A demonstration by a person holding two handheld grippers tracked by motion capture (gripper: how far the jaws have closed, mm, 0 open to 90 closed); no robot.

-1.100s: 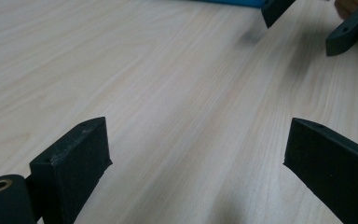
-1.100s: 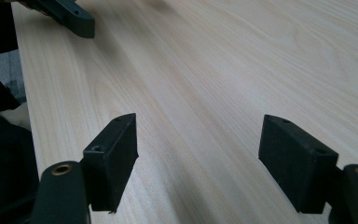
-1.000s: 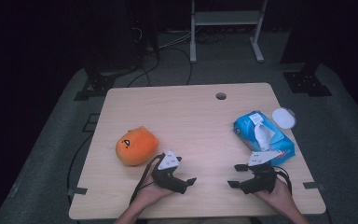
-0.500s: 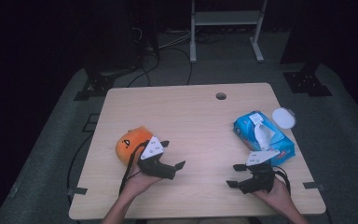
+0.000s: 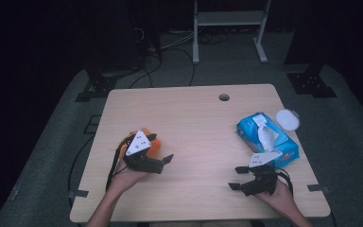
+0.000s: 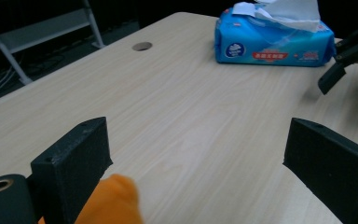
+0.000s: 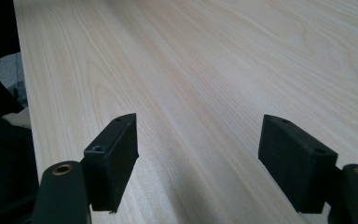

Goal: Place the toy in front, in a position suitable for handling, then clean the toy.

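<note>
Left gripper spread wide, with orange toy just beside and partly under it, at its left jaw. Right gripper also spread, holding nothing, tissue pack just behind.

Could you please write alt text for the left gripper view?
The left gripper, jaws open, hovers over a light wooden table with an orange plush toy beside its left jaw. Beyond lies a blue pack of wet wipes, with the other gripper at right.

Wooden table: orange toy, tissue pack
</note>
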